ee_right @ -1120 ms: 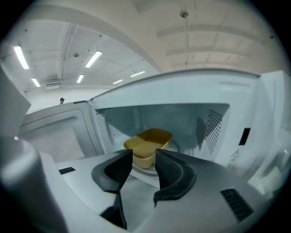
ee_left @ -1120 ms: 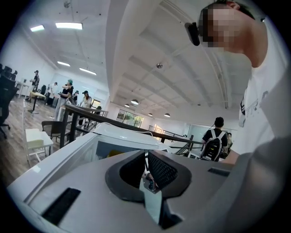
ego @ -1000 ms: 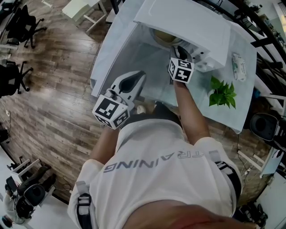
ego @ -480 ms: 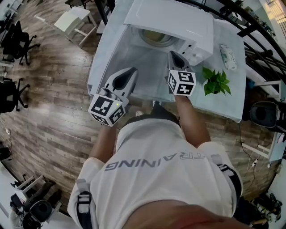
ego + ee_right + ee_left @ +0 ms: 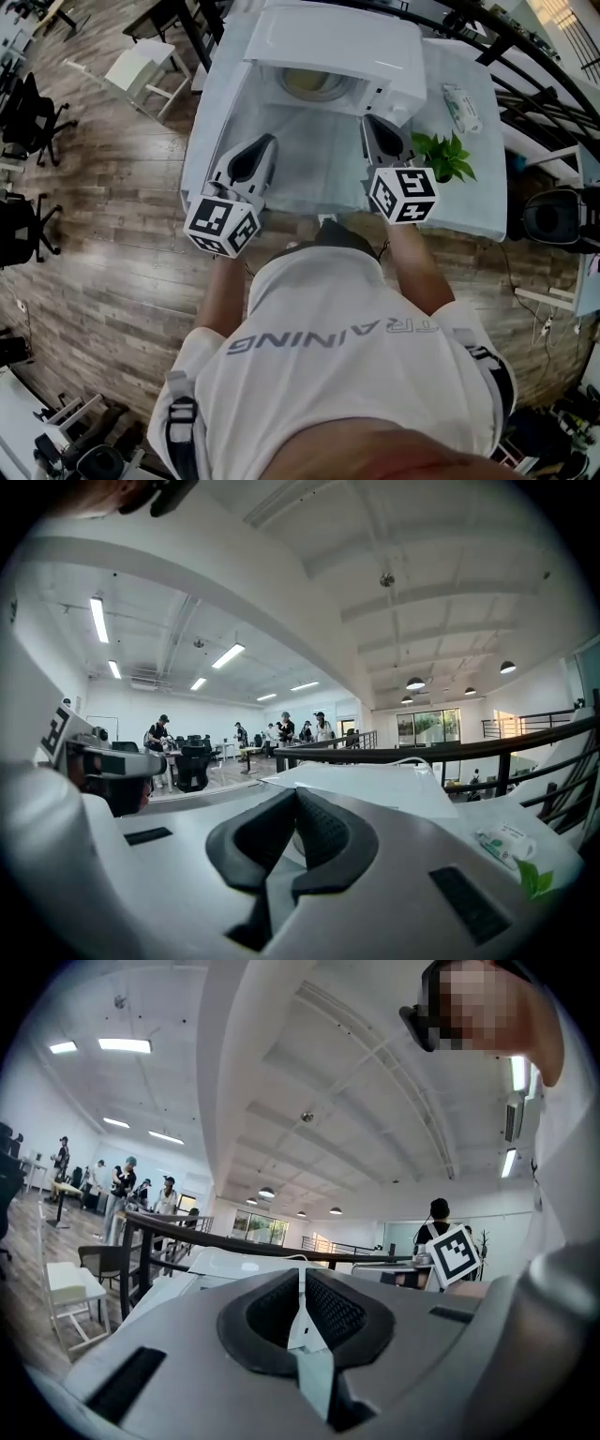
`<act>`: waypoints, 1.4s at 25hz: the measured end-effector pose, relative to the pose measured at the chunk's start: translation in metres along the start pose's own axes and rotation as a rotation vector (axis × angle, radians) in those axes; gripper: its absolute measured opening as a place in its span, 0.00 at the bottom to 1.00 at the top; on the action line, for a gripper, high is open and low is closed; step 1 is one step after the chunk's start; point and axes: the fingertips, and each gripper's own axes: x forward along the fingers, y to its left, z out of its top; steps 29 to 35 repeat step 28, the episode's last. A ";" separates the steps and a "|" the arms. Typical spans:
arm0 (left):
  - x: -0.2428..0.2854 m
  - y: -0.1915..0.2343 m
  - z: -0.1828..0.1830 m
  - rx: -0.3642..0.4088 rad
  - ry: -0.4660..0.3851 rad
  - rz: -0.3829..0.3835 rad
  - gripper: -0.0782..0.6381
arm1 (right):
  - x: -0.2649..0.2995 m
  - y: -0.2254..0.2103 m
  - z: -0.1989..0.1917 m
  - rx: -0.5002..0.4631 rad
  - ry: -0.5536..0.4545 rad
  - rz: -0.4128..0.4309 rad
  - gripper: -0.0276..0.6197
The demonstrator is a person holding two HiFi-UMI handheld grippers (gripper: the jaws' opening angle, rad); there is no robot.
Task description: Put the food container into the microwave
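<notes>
The white microwave stands at the table's far edge with its front open toward me. Inside it lies a round pale-yellow food container, only partly visible under the top. My left gripper hovers over the table in front of the microwave's left side, jaws shut and empty. My right gripper is just outside the opening's right corner, shut too, with nothing in it. In the left gripper view the shut jaws point over the microwave's top. The right gripper view shows the same.
A small green plant stands right of the right gripper. A white packet lies beyond it. The pale table ends just before my body. Black railings run behind the table; a white chair stands at the left on wooden floor.
The right gripper has drawn back out of the microwave's opening toward me. The left gripper moved slightly up and forward. The container stays inside.
</notes>
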 end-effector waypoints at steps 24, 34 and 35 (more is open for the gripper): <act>0.000 -0.006 0.000 -0.003 0.003 -0.016 0.18 | -0.031 0.003 0.016 -0.035 -0.044 0.014 0.08; -0.001 -0.005 -0.001 -0.002 0.004 -0.020 0.18 | -0.028 0.007 0.019 -0.043 -0.050 0.024 0.08; -0.001 -0.005 -0.001 -0.002 0.004 -0.020 0.18 | -0.028 0.007 0.019 -0.043 -0.050 0.024 0.08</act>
